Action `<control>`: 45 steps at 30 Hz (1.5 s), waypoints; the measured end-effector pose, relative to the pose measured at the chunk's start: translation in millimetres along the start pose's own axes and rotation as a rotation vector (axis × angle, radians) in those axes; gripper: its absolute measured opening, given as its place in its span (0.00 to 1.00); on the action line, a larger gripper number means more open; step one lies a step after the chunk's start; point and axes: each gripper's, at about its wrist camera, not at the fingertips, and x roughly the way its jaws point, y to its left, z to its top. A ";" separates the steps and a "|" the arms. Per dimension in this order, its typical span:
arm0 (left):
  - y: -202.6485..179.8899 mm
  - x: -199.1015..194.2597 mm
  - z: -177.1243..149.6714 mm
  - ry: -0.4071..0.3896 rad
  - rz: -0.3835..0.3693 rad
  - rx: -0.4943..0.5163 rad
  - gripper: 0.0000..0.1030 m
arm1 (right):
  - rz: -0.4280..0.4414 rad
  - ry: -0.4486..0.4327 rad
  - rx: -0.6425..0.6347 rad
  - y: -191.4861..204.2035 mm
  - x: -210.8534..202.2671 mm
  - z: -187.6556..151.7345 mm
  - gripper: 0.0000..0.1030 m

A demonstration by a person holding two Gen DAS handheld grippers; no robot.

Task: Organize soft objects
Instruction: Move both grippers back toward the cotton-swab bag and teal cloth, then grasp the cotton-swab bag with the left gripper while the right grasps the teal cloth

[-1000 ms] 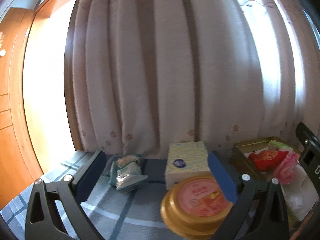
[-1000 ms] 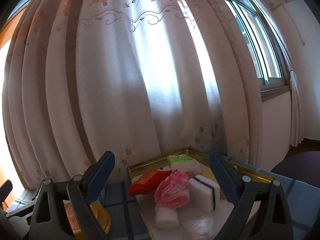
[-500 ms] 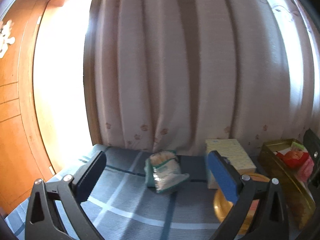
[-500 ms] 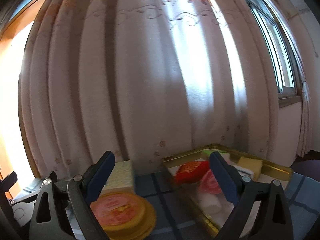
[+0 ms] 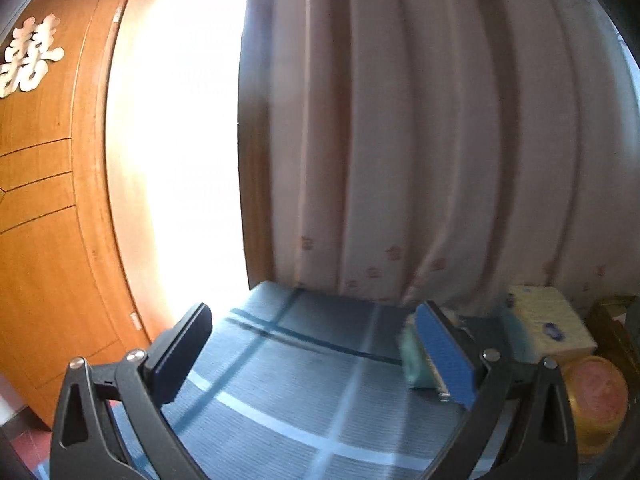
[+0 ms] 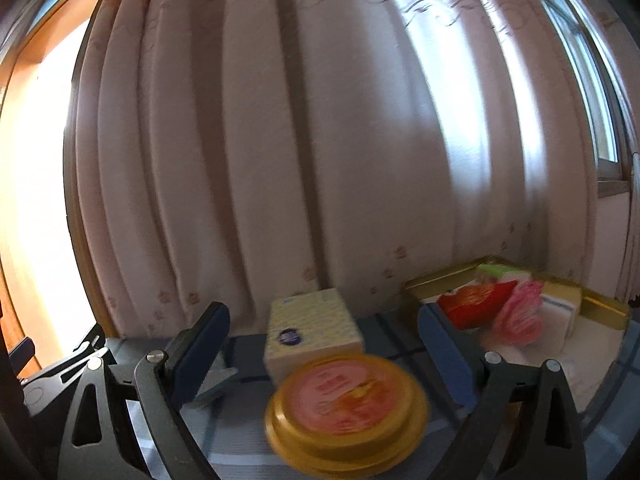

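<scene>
My left gripper [image 5: 316,354] is open over bare blue plaid cloth [image 5: 280,380], with nothing between its fingers. A teal soft packet [image 5: 412,360] lies half hidden behind its right finger. My right gripper [image 6: 324,354] is open too, framing a round gold tin [image 6: 346,404] and a pale yellow tissue pack [image 6: 312,330]. To the right a gold tray [image 6: 600,310] holds a red pouch [image 6: 476,308], a pink puff [image 6: 520,318], a green item [image 6: 494,270] and white sponges [image 6: 556,314]. The tissue pack [image 5: 548,326] and tin [image 5: 596,392] also show in the left wrist view.
A pleated pink curtain [image 6: 340,140] hangs right behind the table. A wooden door [image 5: 44,200] and a bright opening stand at the left. The other gripper's black body [image 6: 60,376] shows at the lower left of the right wrist view.
Both grippers have swung left. The packet slid from the middle of the left view to behind the right finger. The tin and tissue pack moved between the right gripper's fingers; the tray shifted right.
</scene>
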 end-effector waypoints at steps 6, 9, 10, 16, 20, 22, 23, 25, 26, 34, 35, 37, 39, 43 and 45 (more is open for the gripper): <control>8.6 22.5 3.0 0.059 0.015 0.006 1.00 | 0.035 0.064 -0.009 22.9 16.3 -4.8 0.94; 4.9 31.0 3.3 0.102 0.007 0.025 1.00 | 0.044 0.060 0.009 21.4 15.9 -4.7 0.94; 1.7 32.8 3.4 0.111 -0.003 0.035 1.00 | 0.040 0.048 0.028 18.1 13.7 -4.3 0.94; -31.7 49.3 2.3 0.198 -0.061 0.112 0.99 | 0.008 0.049 0.109 2.0 15.0 -2.9 0.94; -43.2 71.4 -1.7 0.299 -0.030 0.157 0.93 | 0.011 0.066 0.140 -3.9 18.1 -2.5 0.94; -41.4 75.1 -2.3 0.320 -0.033 0.136 0.93 | 0.015 0.061 0.147 -4.6 16.6 -2.4 0.94; -40.5 73.8 -2.0 0.320 -0.060 0.115 0.93 | 0.016 0.060 0.152 -5.4 16.4 -2.3 0.94; -44.8 73.0 -1.8 0.326 -0.104 0.108 0.93 | 0.014 0.059 0.166 -7.8 15.5 -2.1 0.94; -48.9 73.0 -1.6 0.328 -0.115 0.117 0.93 | 0.011 0.057 0.172 -8.9 15.2 -2.0 0.94; -107.6 72.8 15.3 0.370 -0.274 0.211 0.84 | -0.013 0.032 0.184 -17.0 6.8 0.5 0.94; -114.4 77.8 14.8 0.385 -0.261 0.226 0.84 | -0.018 0.026 0.188 -18.9 5.9 0.9 0.94; -128.6 90.8 8.2 0.424 -0.218 0.258 0.79 | -0.030 0.020 0.196 -22.7 5.3 1.1 0.94; -137.3 102.6 -2.8 0.482 -0.202 0.272 0.70 | -0.037 0.026 0.208 -26.4 7.1 0.8 0.94; -136.7 116.5 -14.7 0.545 -0.193 0.261 0.64 | -0.037 0.060 0.239 -31.9 13.7 -0.6 0.94; -129.7 118.6 -12.4 0.541 -0.215 0.226 0.46 | -0.035 0.073 0.246 -33.0 15.6 -0.9 0.94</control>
